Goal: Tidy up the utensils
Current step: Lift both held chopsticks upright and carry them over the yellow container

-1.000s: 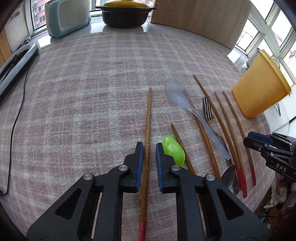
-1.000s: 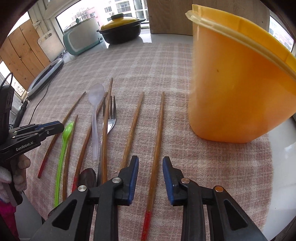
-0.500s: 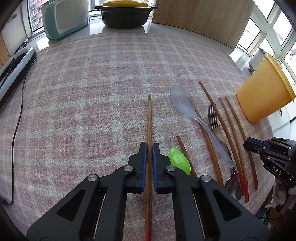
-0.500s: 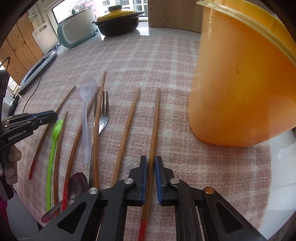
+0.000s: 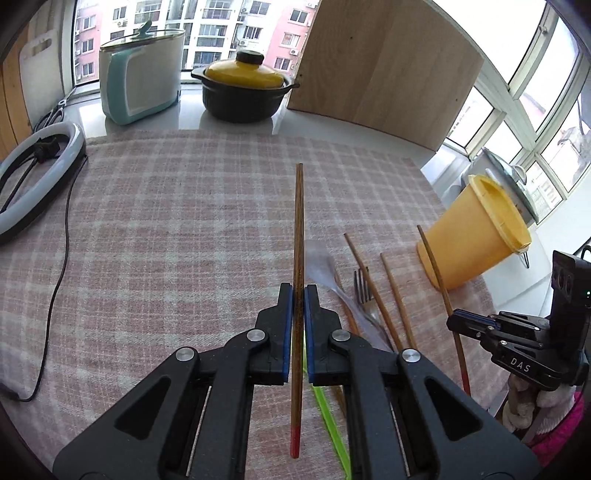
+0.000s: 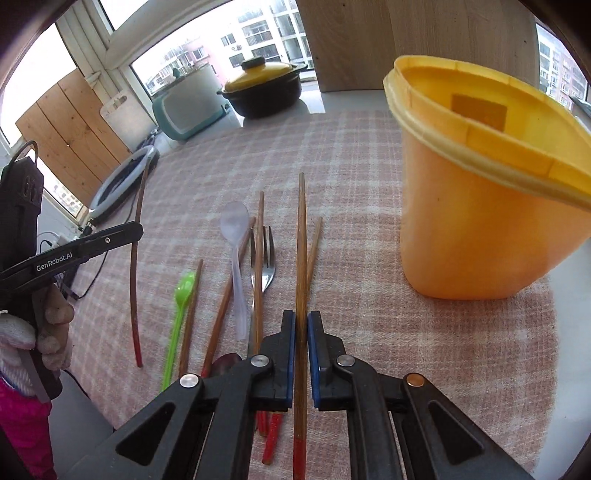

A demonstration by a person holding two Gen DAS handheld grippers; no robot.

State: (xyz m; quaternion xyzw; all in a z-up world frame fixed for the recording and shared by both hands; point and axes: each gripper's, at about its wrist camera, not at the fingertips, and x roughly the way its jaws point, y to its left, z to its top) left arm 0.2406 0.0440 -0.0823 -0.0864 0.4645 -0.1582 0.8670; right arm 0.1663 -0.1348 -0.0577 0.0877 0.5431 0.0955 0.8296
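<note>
Utensils [image 6: 236, 258] on checked tablecloth [image 5: 184, 229]

Both grippers are tilting steeply downward, the left gripper [image 5: 299, 291] pinching a chopstick [image 5: 298, 221] between its closed blue pads and the right gripper [image 6: 301, 317] clamping another chopstick [image 6: 301, 240], while a gloved hand [image 6: 48, 325] is gripping the left handle.

Daylight pours through windows [image 5: 229, 33] along the top of the frame, pink apartment blocks [image 5: 280, 26] outside. A pale wooden board [image 5: 384, 66] leans at upper right. The surface [image 5: 236, 122] carries a pink-and-cream checked cloth [image 5: 166, 229]; wooden panels [image 6: 70, 125] stand upper left.
</note>
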